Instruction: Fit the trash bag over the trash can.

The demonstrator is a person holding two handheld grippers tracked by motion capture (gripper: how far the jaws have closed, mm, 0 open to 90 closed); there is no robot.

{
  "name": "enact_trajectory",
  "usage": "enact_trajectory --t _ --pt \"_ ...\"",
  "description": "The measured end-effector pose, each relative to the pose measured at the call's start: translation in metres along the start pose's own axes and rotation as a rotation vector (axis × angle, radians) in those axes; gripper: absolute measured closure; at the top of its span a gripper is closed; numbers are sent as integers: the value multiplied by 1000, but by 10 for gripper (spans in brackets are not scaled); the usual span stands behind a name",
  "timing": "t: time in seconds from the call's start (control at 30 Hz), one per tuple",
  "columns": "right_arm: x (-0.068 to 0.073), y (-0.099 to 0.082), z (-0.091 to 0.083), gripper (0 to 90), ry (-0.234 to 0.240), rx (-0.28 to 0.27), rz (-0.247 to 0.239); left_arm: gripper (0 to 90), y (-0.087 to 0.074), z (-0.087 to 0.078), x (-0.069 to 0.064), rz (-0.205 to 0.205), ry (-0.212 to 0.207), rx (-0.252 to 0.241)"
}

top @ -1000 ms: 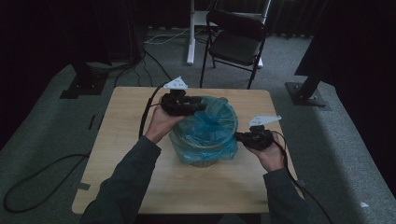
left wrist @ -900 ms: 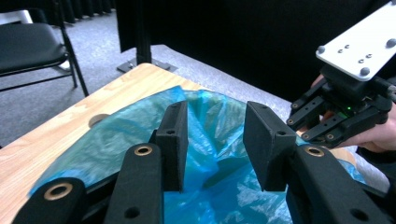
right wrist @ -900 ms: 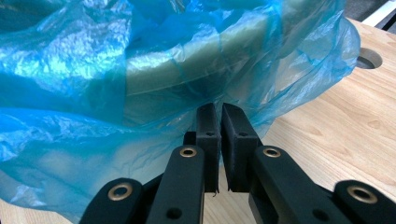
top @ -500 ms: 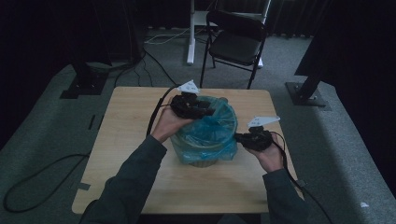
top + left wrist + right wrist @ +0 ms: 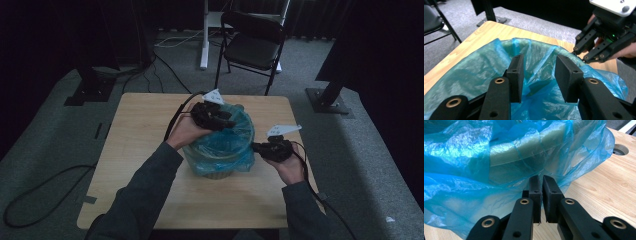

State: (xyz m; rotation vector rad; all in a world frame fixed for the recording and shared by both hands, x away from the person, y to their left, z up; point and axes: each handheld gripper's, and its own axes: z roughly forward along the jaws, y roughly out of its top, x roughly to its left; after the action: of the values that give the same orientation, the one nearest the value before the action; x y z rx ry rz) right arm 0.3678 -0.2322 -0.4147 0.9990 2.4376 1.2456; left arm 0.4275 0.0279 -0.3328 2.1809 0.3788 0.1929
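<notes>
A bin lined with a blue plastic bag (image 5: pixel 222 145) stands mid-table. My left gripper (image 5: pixel 227 122) hovers over the bag's far-left rim; in the left gripper view it (image 5: pixel 539 75) is open above the bag's mouth (image 5: pixel 474 72). Its jaws have just been opening, and the pads press on nothing. My right gripper (image 5: pixel 256 147) sits at the bin's right side. In the right gripper view it (image 5: pixel 541 180) is shut, its tips pinching the bag's loose film (image 5: pixel 506 182) below the pale bin rim (image 5: pixel 524 152). The left gripper view also shows the right gripper (image 5: pixel 580 56) at the bag's far edge.
The wooden table (image 5: pixel 145 130) has bare room left of and in front of the bin. A round hole (image 5: pixel 620 150) lies in the tabletop near the bag. A black folding chair (image 5: pixel 252 42) stands beyond the far edge. Cables run across the floor at left.
My left gripper has moved right along the bin's far rim, further over the bag's mouth. The right gripper has stayed in place.
</notes>
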Motion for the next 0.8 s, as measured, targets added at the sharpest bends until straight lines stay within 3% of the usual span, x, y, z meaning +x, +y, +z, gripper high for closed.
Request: enact_trajectory --t 0.1,0.3,0.43,0.53,0.6,0.8 --pt "0 0 0 855 1 1 0 588 3 5 -2 29 -3 26" --pt "-1 -1 -1 855 0 -2 0 588 5 19 -4 88 -8 132" --pt "-1 -1 -1 855 -1 -1 2 589 7 27 -5 103 -15 175" --pt "-1 -1 -1 855 -1 0 1 589 7 31 -3 96 -3 196" --pt "-1 -1 -1 854 0 -1 2 591 7 36 -3 100 42 218" --pt "-2 -2 -2 852 -1 0 5 591 5 43 2 91 95 264"
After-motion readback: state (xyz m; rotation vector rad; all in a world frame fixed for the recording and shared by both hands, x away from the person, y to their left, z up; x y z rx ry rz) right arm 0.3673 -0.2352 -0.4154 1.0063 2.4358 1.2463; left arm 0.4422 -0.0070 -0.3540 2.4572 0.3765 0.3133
